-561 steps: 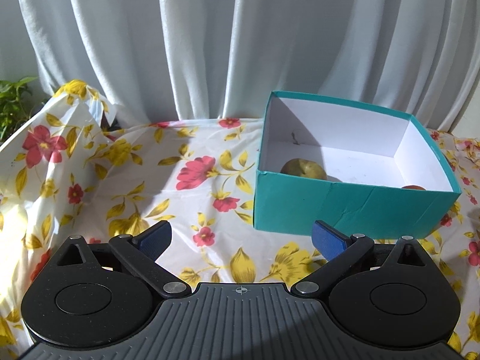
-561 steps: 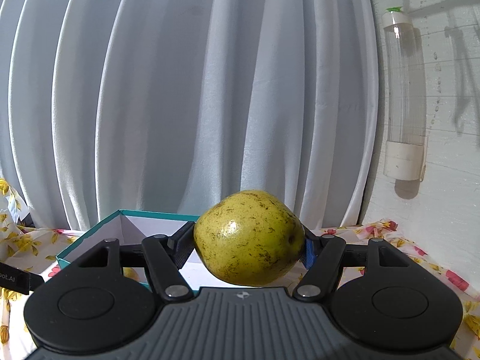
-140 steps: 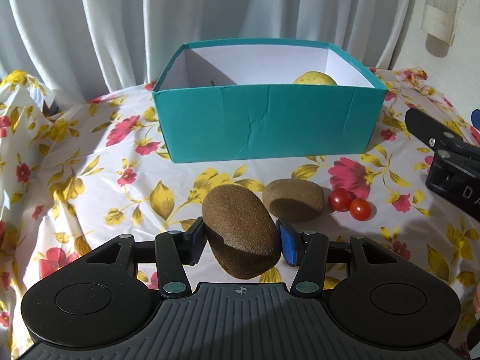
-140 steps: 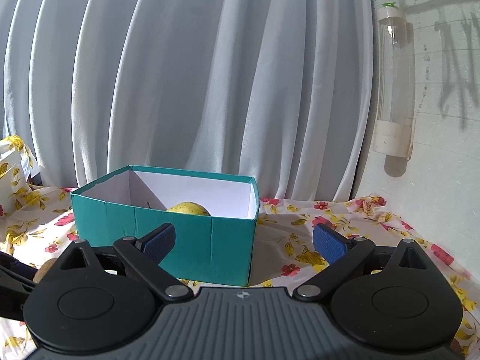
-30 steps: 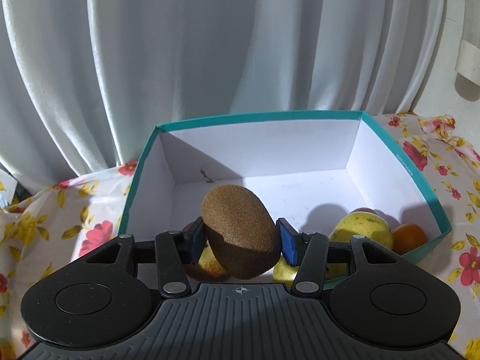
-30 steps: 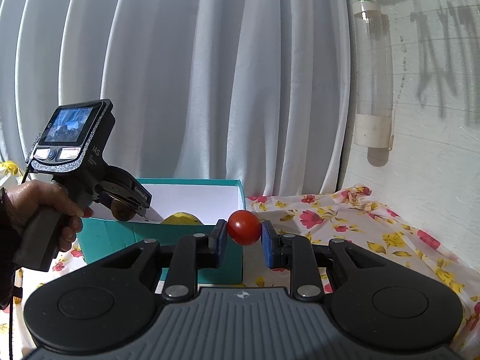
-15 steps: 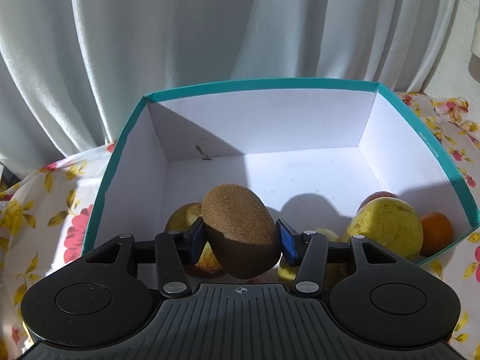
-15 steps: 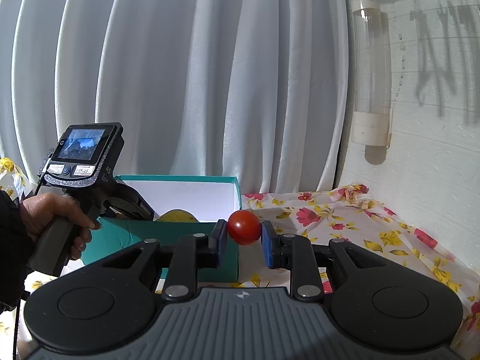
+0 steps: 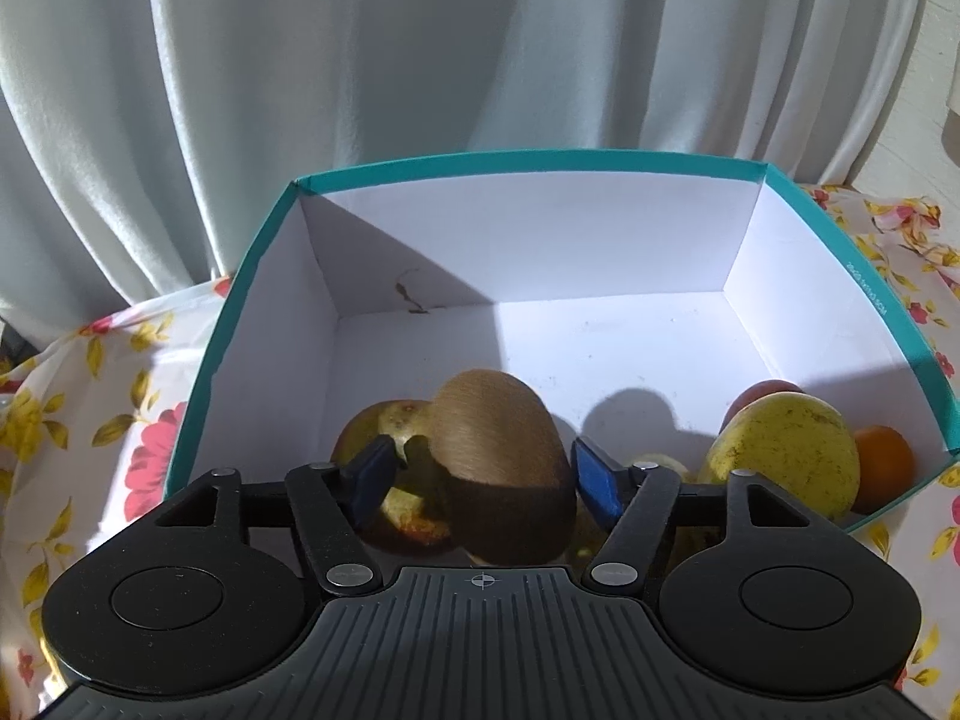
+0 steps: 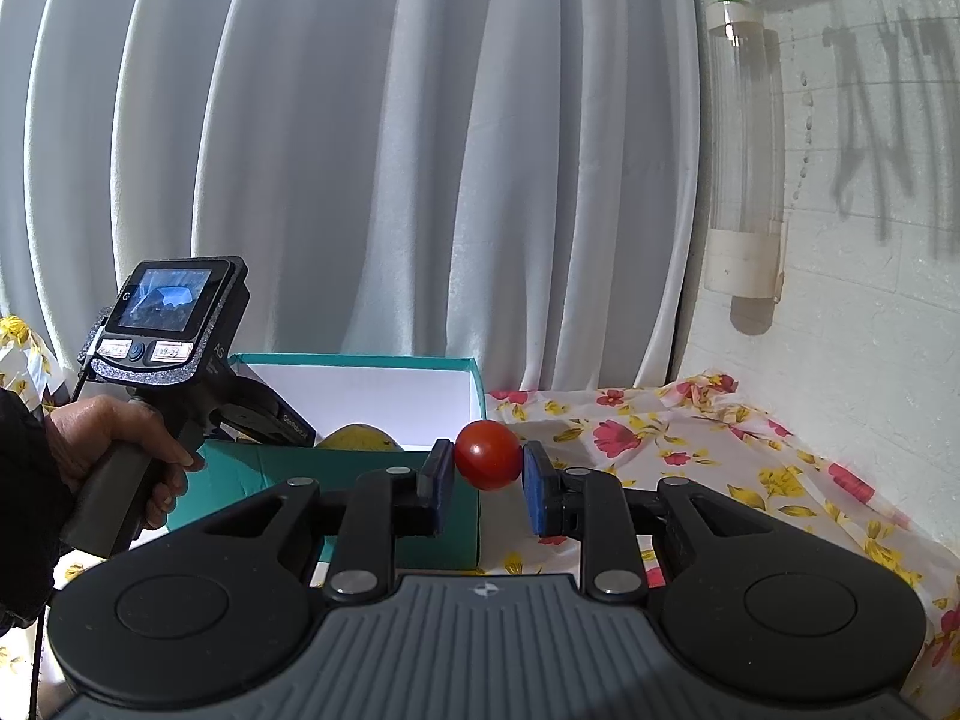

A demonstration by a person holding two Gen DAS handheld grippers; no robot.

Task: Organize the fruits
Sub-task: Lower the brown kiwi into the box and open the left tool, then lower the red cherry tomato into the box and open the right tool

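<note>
Left gripper (image 9: 483, 468) jaws parted around blurred kiwi (image 9: 498, 462) — right gripper (image 10: 487, 477) jaws pinch tomato (image 10: 487, 454).

We see a teal box (image 9: 252, 276), white inside, a brown kiwi (image 9: 498, 450), a red tomato (image 10: 487, 454) and a red-and-yellow floral cloth (image 10: 690, 438).

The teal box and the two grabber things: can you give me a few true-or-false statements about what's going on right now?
1. The left gripper has opened, its pads clear of the kiwi. True.
2. The teal box is empty. False: a yellow pear and an orange fruit lie inside.
3. The right gripper holds a cherry tomato. True.
4. The tomato is inside the box. False: it is outside, beside it.
</note>
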